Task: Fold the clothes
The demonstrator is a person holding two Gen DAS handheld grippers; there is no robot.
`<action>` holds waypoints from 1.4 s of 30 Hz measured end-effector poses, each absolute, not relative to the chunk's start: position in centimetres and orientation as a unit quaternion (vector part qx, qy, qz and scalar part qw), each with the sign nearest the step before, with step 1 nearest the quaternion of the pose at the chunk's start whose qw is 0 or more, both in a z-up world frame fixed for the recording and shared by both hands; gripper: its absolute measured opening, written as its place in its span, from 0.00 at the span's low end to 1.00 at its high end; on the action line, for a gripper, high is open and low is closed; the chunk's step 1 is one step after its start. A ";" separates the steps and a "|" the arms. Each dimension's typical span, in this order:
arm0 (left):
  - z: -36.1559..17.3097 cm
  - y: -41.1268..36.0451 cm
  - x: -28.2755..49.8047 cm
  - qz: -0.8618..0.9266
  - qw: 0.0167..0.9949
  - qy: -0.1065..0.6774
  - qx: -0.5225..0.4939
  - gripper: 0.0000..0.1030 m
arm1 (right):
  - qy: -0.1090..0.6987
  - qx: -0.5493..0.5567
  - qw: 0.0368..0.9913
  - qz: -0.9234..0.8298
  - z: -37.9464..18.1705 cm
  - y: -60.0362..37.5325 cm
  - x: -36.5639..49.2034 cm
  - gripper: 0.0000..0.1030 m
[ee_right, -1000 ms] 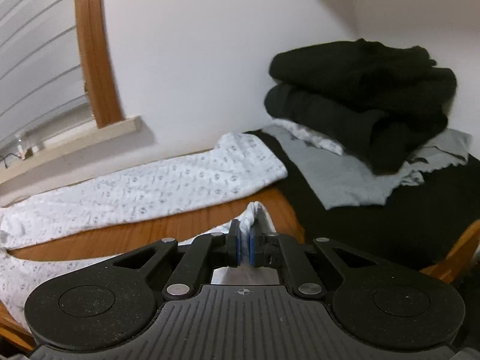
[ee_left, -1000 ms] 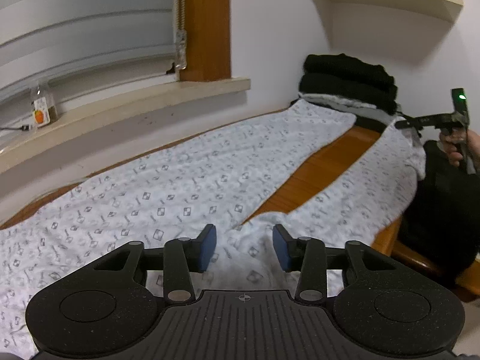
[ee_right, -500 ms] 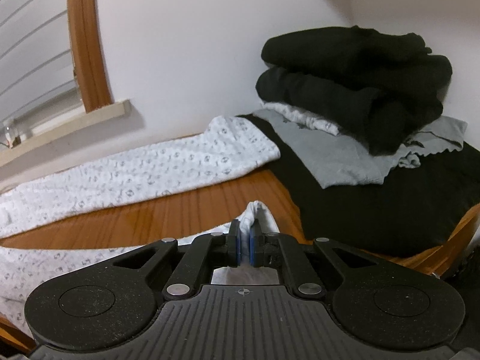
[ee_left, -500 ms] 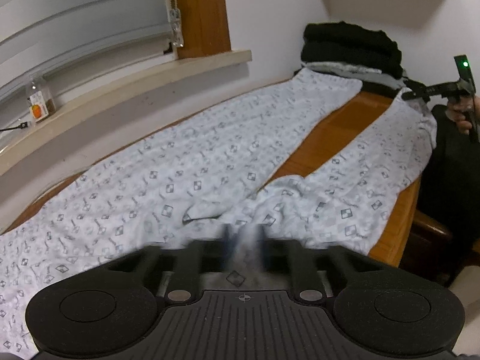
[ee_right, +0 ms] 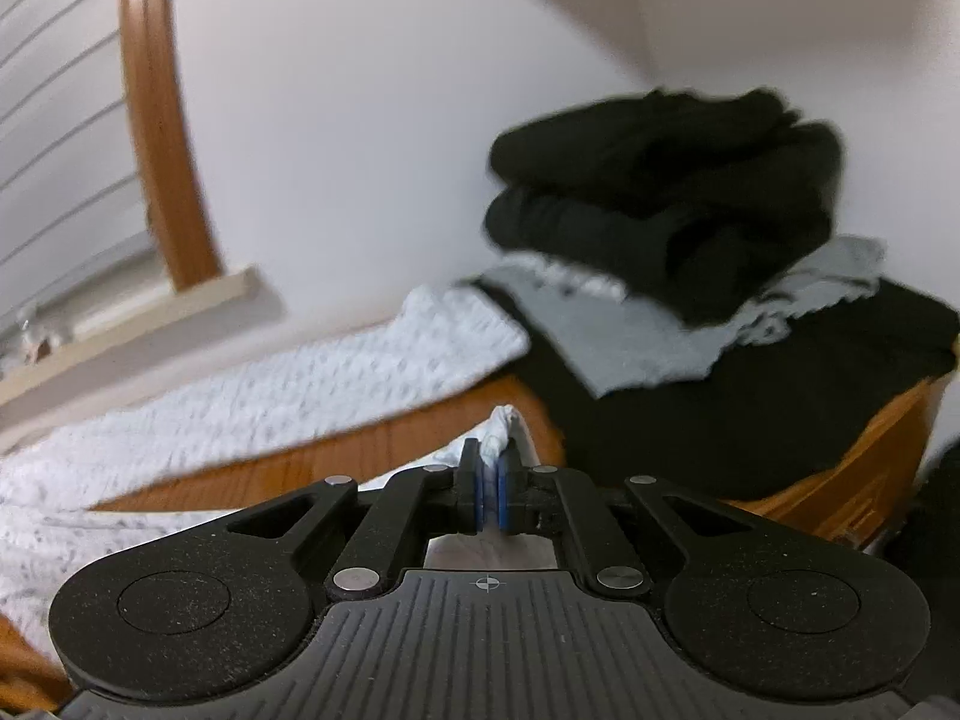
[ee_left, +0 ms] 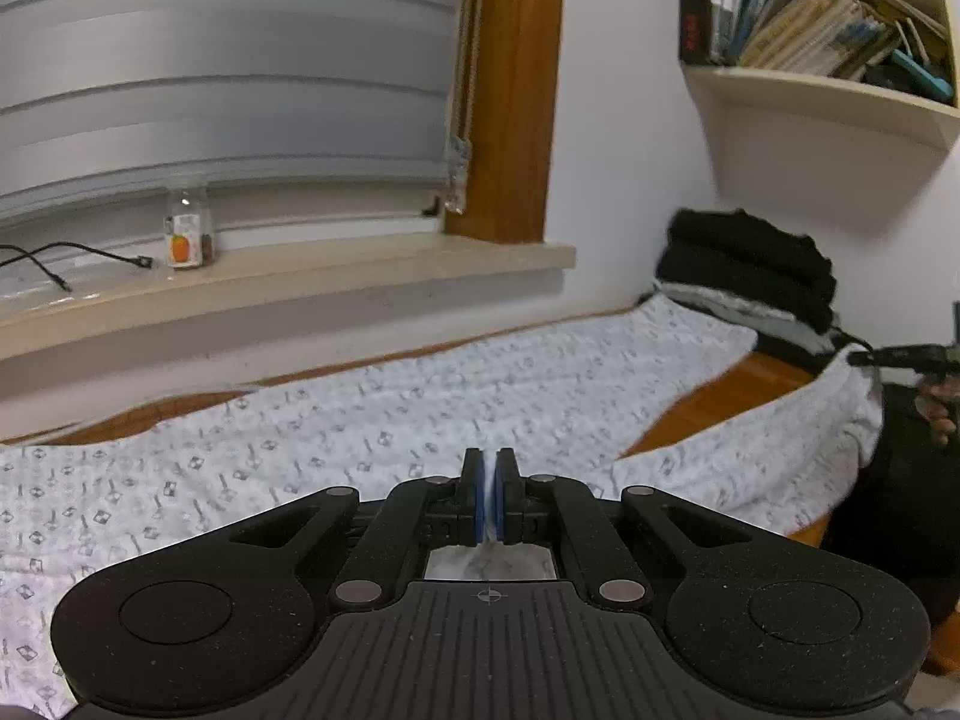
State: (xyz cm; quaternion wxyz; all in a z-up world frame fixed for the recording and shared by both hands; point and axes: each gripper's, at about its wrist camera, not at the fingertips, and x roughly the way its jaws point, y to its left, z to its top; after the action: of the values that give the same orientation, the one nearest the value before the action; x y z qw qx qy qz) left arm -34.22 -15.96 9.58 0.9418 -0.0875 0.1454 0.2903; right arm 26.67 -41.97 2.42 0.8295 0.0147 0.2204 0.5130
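White patterned pyjama trousers (ee_left: 372,420) lie spread over a wooden table (ee_left: 726,390), one leg along the wall, the other along the front edge. My left gripper (ee_left: 489,495) is shut on a pinch of the trousers' fabric near the crotch. In the right wrist view my right gripper (ee_right: 489,489) is shut on the hem of the near trouser leg (ee_right: 501,426), lifted a little off the wood. The far leg (ee_right: 336,372) lies flat by the wall. In the left wrist view the right gripper (ee_left: 900,357) shows at the far right, held by a hand (ee_left: 936,408).
A stack of black folded clothes (ee_right: 666,204) over grey and white garments (ee_right: 648,336) sits on a black cloth at the table's far end. A windowsill (ee_left: 288,282) carries a small jar (ee_left: 187,228) and a cable. A wall shelf (ee_left: 828,96) holds books.
My left gripper went from open above the crotch to shut on the fabric and has lifted. The right gripper stays shut on the hem and has shifted slightly.
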 end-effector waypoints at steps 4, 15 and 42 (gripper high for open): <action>10.4 -16.2 -34.3 0.294 0.944 0.124 -0.083 0.03 | 0.192 0.043 0.835 0.514 4.4 -43.5 26.1 0.05; 16.5 -17.4 -34.6 0.277 0.959 0.039 -0.050 0.03 | 0.127 0.068 0.844 0.517 15.6 -51.3 22.6 0.05; 6.6 -7.2 -26.3 0.321 0.910 0.221 -0.138 0.46 | 0.238 -0.108 0.835 0.484 4.2 -31.0 28.1 0.39</action>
State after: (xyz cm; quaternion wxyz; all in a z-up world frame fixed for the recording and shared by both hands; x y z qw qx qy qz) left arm -26.27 -7.25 6.56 0.9105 -0.1382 0.2213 0.3209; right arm 28.15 -30.98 4.16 0.8352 -0.1080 0.2378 0.4839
